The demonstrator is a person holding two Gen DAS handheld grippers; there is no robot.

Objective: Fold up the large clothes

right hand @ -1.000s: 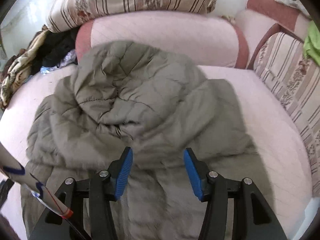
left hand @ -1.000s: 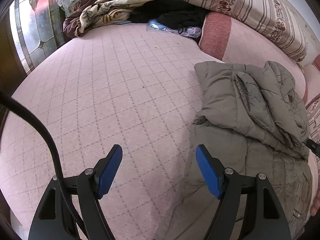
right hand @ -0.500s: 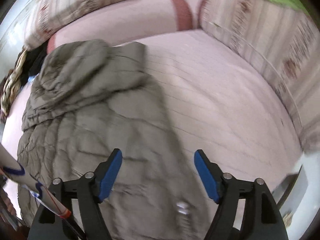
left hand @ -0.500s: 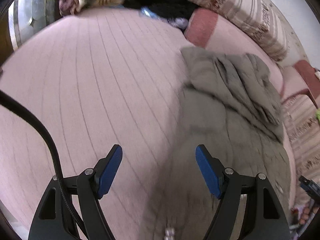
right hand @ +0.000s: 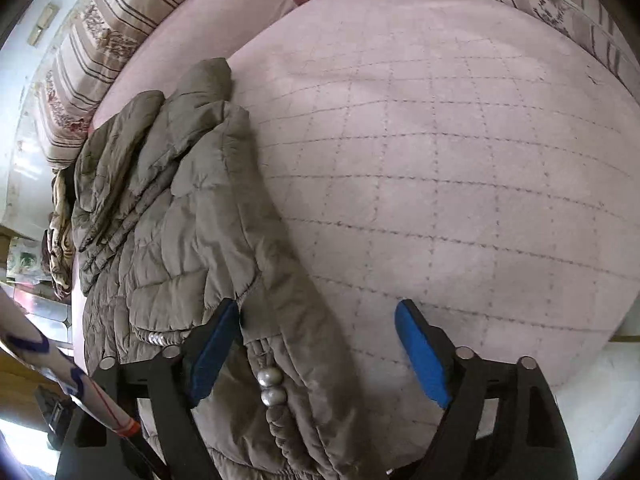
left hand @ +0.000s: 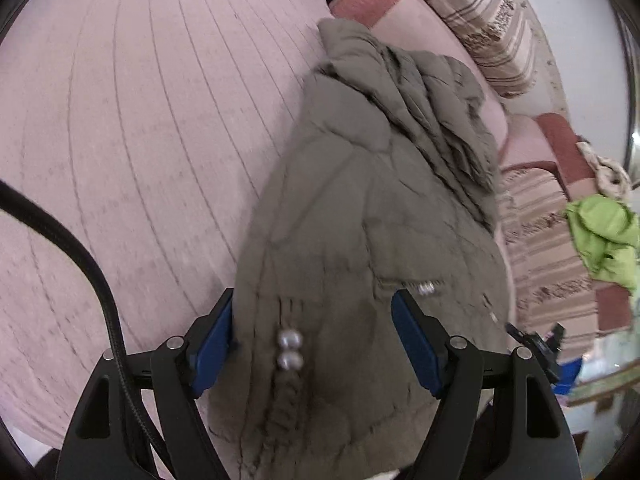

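Observation:
An olive-grey quilted puffer jacket (left hand: 360, 216) lies lengthwise on a pink quilted bed (left hand: 140, 128), its top part bunched toward the pillows. Silver bead trim (left hand: 289, 347) sits on its near hem. My left gripper (left hand: 312, 340) is open, its blue pads either side of the jacket's near end. In the right wrist view the same jacket (right hand: 180, 208) lies at the left on the bed (right hand: 460, 184). My right gripper (right hand: 316, 350) is open over the jacket's near right edge, its left pad (right hand: 210, 354) against the fabric.
Striped pillows (left hand: 480, 20) and a pink bolster (left hand: 400, 8) line the far side. A bright green cloth (left hand: 604, 236) lies on a striped cushion (left hand: 544, 264) at the right. A white pole with blue marks (right hand: 60, 376) crosses the lower left of the right wrist view.
Both grippers have swung down and toward the jacket's near hem. The left view turned right onto the jacket. The right gripper has opened wider and turned right over the bed.

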